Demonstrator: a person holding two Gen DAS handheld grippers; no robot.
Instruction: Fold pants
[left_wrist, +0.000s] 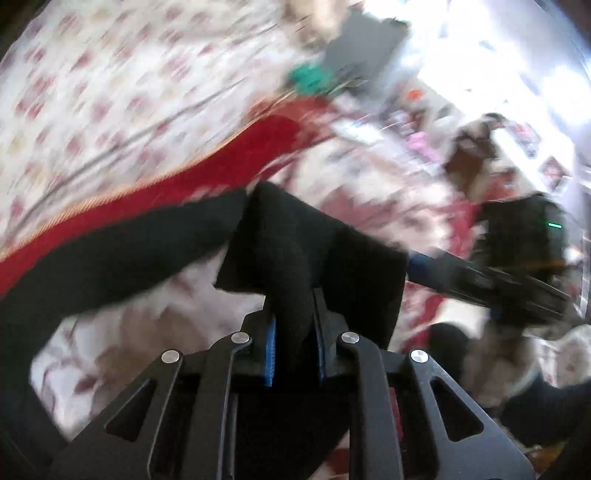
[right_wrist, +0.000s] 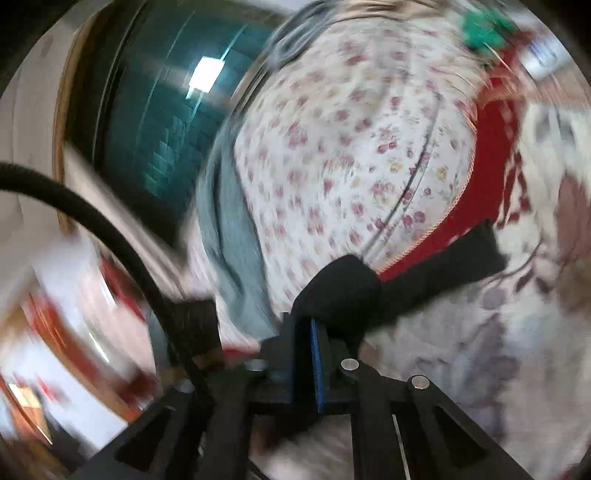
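Note:
The black pants (left_wrist: 147, 251) hang lifted over a flowered bed, blurred by motion. My left gripper (left_wrist: 293, 302) is shut on a bunched fold of the pants, which fills the gap between its blue pads (left_wrist: 271, 343). My right gripper (left_wrist: 417, 266) comes in from the right and holds the same edge of the fabric. In the right wrist view, that gripper (right_wrist: 314, 321) is shut on a dark wad of the pants (right_wrist: 343, 284). From there the cloth stretches taut to the right (right_wrist: 443, 266).
A white bedsheet with small red flowers (left_wrist: 110, 92) lies beneath, crossed by a red band of cloth (left_wrist: 229, 162). A green object (left_wrist: 308, 77) sits at the far side. A grey-blue cloth (right_wrist: 232, 236), a black cable (right_wrist: 110, 229) and a teal tiled wall (right_wrist: 166, 122) are at the left.

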